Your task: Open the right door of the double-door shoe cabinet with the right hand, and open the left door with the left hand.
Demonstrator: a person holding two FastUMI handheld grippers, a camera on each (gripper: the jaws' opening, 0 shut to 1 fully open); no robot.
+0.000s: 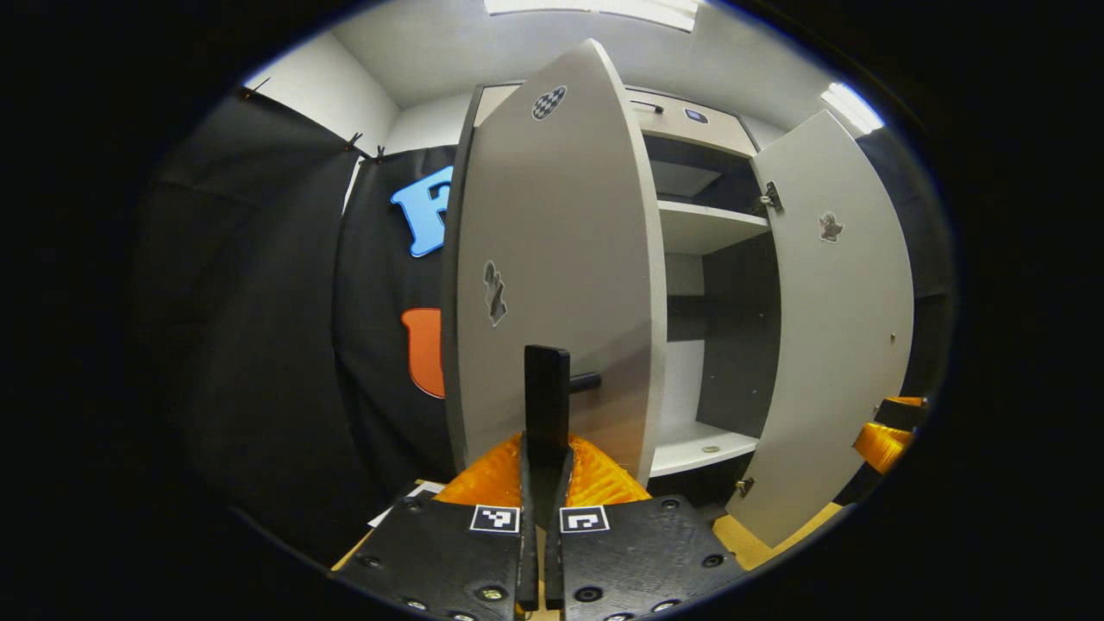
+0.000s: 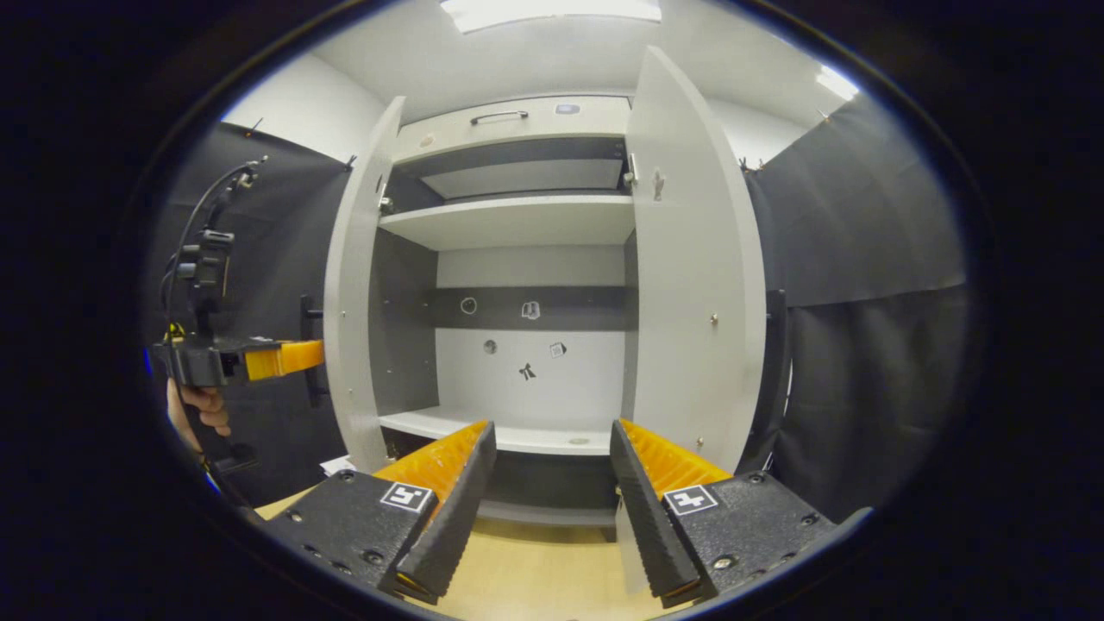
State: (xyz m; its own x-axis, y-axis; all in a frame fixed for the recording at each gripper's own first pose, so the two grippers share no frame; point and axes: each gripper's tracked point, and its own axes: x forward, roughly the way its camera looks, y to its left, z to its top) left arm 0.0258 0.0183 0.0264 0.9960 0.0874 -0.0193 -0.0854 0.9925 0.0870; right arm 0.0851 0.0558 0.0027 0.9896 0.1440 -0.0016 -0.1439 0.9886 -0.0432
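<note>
Now the left claw (image 1: 547,405) is clamped on the upright handle (image 1: 547,392) of the left door (image 1: 552,259), swung wide, while the right claw (image 2: 545,483) gapes apart, free beside the open right door (image 2: 690,285).
</note>
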